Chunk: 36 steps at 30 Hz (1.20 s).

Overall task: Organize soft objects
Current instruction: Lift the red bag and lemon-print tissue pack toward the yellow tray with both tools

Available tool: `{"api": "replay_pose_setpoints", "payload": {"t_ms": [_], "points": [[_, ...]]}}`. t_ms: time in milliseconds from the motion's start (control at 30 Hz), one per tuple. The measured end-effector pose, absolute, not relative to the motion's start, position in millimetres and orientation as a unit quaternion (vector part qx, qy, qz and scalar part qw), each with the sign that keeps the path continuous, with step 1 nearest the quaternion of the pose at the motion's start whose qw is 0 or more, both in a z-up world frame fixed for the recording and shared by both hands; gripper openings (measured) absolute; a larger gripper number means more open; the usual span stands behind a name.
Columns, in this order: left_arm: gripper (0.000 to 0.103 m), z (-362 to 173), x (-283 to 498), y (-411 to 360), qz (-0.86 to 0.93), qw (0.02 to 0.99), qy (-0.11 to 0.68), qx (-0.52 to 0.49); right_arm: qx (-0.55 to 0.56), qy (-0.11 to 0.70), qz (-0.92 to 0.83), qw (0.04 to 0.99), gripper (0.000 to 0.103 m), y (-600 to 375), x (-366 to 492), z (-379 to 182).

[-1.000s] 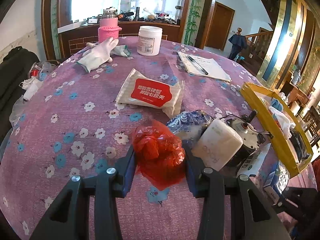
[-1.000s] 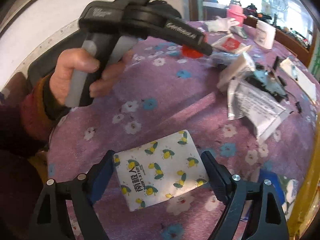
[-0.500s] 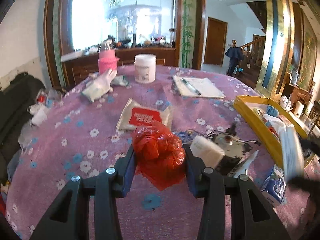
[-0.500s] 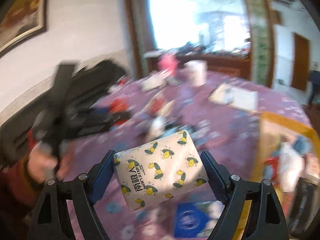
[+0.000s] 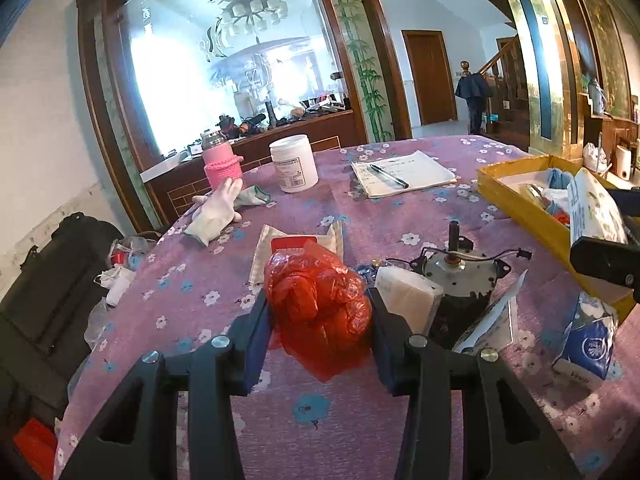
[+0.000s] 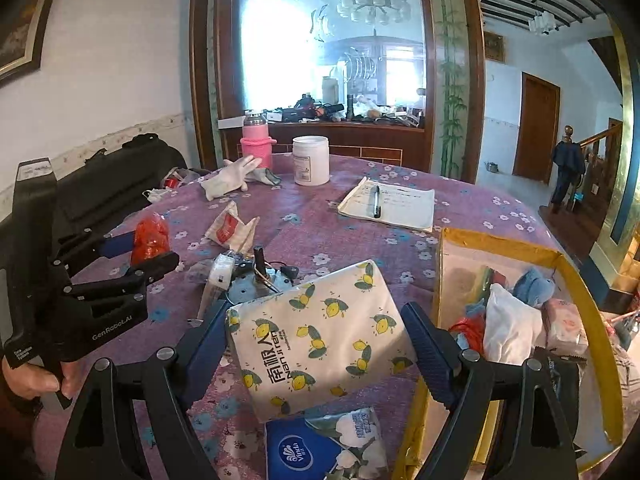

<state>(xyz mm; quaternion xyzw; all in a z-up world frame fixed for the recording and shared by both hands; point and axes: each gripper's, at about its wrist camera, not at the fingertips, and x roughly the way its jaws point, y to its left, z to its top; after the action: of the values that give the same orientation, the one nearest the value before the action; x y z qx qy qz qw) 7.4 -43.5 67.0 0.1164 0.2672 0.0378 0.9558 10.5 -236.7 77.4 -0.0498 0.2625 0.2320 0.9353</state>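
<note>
Jaws of the left gripper (image 5: pixel 318 312) pinching a crumpled red plastic bag (image 5: pixel 320 304), both pads pressed into its sides, bag hanging just above the table (image 5: pixel 360 208). Jaws of the right gripper (image 6: pixel 316 336) spread wide but clamped on a lemon-print tissue pack (image 6: pixel 320 332), pads tight on both short ends, pack tilted and lifted clear of the table.

Using the yellow-rimmed box (image 6: pixel 576 280) as the landmark:
- Lemon pack held just left of the box's near-left corner, not over it yet.
- Already lying inside the box: a white soft bundle (image 6: pixel 508 328), something blue and fuzzy (image 6: pixel 532 284), a bit of red plastic, a pinkish packet at the far right side.
- Blue Vinda tissue pack (image 6: pixel 312 452) flat on the table right by the box's near-left edge, under the lemon pack.
- Small electric motor (image 5: pixel 460 276) with wires further left of the box, a white tissue packet (image 5: pixel 408 292) touching it.
- Red-label wipes pack (image 5: pixel 296 244) beyond that, behind the red bag.
- Notepad with a pen (image 6: pixel 376 200) on it just past the box's far-left corner.
- White glove (image 6: pixel 232 178), pink-sleeved bottle (image 6: pixel 256 146) and white jar (image 6: pixel 311 160) well off at the far edge of the table.

Hand (image 6: pixel 32 376) gripping the left gripper's handle visible at the left edge of the right wrist view.
</note>
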Motion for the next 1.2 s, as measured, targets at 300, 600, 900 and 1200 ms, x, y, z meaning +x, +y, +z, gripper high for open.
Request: {"api": "replay_pose_setpoints", "payload": {"t_ms": [300,600,900,1200], "points": [[0.044,69,5,-37,0.032,0.958,0.266,0.098,-0.043,0.270,0.214,0.938,0.088,-241,17,75],[0.044,71,5,-30,0.036,0.960,0.267,0.081,-0.019,0.277,0.199,0.940,0.088,-254,22,76],[0.044,73,3,-30,0.037,0.962,0.259,0.081,-0.021,0.277,0.143,0.950,0.088,-264,27,77],[0.044,75,2,-31,0.039,0.962,0.257,0.081,-0.069,0.253,0.062,0.963,0.088,-271,24,82]]}}
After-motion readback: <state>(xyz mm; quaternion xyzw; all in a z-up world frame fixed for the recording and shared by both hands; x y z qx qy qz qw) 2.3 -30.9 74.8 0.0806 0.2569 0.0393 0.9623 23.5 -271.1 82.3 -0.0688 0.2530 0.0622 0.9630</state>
